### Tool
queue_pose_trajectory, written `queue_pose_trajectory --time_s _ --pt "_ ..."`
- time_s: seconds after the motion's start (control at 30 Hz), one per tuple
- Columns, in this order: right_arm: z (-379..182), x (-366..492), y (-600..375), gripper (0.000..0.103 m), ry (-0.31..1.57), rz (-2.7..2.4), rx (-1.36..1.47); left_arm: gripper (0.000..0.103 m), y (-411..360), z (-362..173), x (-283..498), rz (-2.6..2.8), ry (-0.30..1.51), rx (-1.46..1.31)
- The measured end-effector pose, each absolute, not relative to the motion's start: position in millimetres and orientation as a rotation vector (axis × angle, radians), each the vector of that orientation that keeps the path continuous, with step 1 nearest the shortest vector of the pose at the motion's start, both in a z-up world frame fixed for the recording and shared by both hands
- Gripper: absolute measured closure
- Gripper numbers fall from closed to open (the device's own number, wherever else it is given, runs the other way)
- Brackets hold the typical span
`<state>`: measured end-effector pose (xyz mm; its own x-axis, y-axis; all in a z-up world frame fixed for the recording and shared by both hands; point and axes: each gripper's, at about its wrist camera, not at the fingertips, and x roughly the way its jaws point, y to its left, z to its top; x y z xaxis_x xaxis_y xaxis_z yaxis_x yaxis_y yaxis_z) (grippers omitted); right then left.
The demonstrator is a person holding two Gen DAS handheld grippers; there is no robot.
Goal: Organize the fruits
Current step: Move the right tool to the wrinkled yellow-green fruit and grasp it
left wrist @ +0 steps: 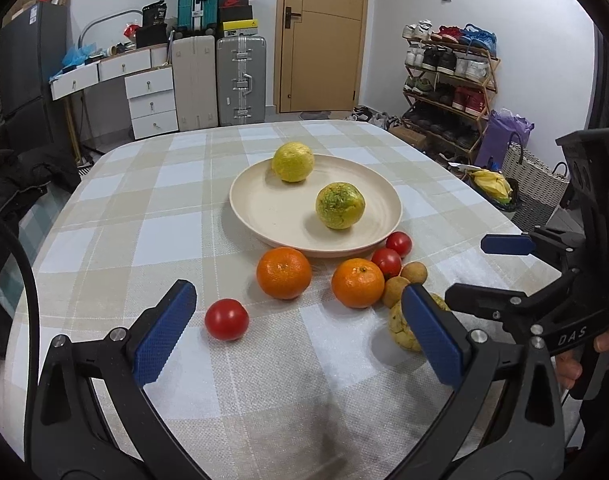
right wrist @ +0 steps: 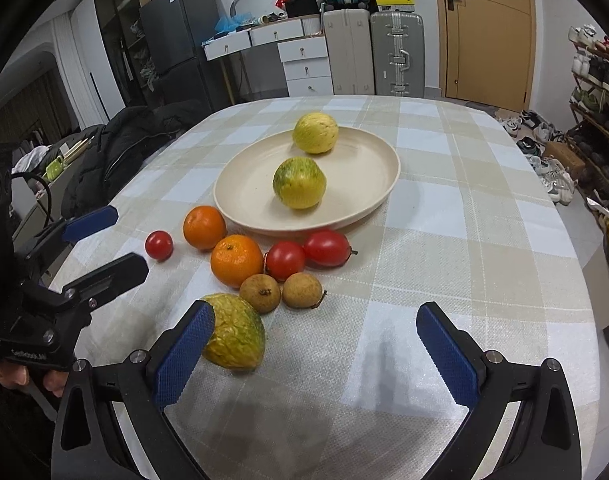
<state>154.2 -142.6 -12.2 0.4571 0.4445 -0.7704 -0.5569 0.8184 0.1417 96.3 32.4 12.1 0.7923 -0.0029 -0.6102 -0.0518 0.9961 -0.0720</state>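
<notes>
At the near left of the table (right wrist: pixel 484 200), under a checked cloth: left gripper (left wrist: pixel 296 300), jaws released and wide apart, nothing between the blue pads (left wrist: pixel 164 332), hovering above the cloth. Hand (right wrist: pixel 20 378) on its grip, partly seen at the picture's edge.

Just right of that gripper, alone on the cloth: small tomato (right wrist: pixel 158 245). Next to it, near the plate's near left rim: first orange (right wrist: pixel 204 227). A little nearer and to the right: second orange (right wrist: pixel 236 260), close beside the first.

Toward the near edge: wrinkled yellow-green fruit (right wrist: pixel 236 334), lying on the cloth, partly hidden behind the left pad of the right gripper (right wrist: pixel 316 320); contact with the pad impossible to tell. Jaws of that gripper likewise released and spread wide, grasping nothing, bare cloth between them.

Right of the second orange: two small brown fruits (right wrist: pixel 260 293) side by side, near the wrinkled fruit. Just behind them: two tomatoes (right wrist: pixel 285 261), touching or nearly so, the right one close to the plate's near rim.

In the middle of the table: cream plate (right wrist: pixel 240 184). On it, well apart: green-and-yellow fruit (right wrist: pixel 299 183) near the centre, and paler yellow fruit (right wrist: pixel 315 133) at the far rim.
</notes>
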Motion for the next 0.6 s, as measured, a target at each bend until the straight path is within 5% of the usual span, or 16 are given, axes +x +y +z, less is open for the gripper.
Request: queue_pose_trajectory --time_s 0.6 --pt "-31.6 143.4 -118.2 0.0 0.987 0.701 -0.163 0.0 38.3 2.1 102.9 0.038 0.699 -0.099"
